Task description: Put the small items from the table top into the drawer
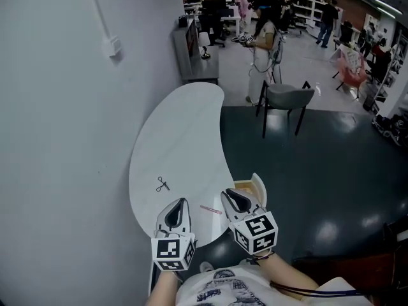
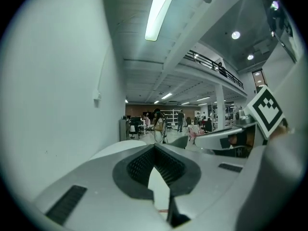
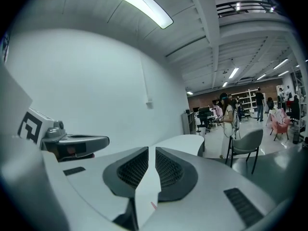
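While both grippers hang over the near end of the white table [image 1: 182, 126], I judge that nothing has gone into the drawer [image 1: 255, 185] yet. It stands pulled out at the table's edge, at about two o'clock from the right gripper [image 1: 224, 194]. Only a strip of its pale inside shows, and I see nothing in it. The right gripper's fingers stand a narrow slit apart with nothing between them. The fingers of the left gripper [image 1: 184, 201] meet at their tips, also empty. The small scissors [image 1: 162, 184] lie flat on the table at eleven o'clock from the left gripper. I expect them to be light, stiff and a little slippery, best taken across the pivot. A thin pink stick [image 1: 210, 209], maybe a pen, lies on the table between the two grippers. It should be very light and may roll, so I would grip it at its middle.
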`<move>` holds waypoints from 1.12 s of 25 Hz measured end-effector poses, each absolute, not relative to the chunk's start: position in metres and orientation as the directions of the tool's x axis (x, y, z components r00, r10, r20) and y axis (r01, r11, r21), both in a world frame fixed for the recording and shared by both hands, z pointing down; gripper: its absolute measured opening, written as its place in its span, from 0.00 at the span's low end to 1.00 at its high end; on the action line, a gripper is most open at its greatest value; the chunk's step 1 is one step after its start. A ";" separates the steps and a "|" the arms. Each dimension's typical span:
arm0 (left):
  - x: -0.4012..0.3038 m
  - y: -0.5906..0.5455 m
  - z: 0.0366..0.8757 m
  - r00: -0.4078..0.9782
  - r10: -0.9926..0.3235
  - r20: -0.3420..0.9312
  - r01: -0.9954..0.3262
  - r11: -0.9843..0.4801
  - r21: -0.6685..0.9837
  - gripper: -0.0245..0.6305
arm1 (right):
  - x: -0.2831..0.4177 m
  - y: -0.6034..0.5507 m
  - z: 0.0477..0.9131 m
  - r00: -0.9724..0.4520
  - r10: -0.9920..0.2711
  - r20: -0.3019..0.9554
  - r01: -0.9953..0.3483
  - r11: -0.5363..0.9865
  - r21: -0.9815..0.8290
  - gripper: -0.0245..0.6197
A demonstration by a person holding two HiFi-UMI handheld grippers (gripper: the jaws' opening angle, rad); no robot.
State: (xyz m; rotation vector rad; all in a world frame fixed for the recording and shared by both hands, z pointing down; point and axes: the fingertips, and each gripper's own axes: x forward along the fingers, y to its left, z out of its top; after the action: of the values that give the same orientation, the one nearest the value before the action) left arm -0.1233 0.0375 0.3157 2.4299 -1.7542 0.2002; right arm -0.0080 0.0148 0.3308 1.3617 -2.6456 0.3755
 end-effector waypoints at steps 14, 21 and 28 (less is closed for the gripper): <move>-0.172 0.025 0.319 0.281 -0.943 0.178 -0.959 -0.282 0.024 0.07 | -0.057 -0.001 0.343 -0.596 -0.756 0.272 -0.802 0.575 -0.160 0.13; -0.213 0.031 0.329 0.249 -0.949 0.196 -0.968 -0.246 0.040 0.07 | -0.099 0.002 0.351 -0.614 -0.734 0.290 -0.788 0.593 -0.165 0.13; -0.269 0.041 0.343 0.236 -0.949 0.207 -0.972 -0.230 0.053 0.07 | -0.155 0.011 0.366 -0.622 -0.719 0.311 -0.781 0.602 -0.168 0.13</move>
State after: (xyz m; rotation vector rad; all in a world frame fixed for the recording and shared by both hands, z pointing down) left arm -0.2688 0.0406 0.3427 2.3295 -1.8327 0.1950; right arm -0.1550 0.0105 0.3661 1.2425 -2.6178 0.4261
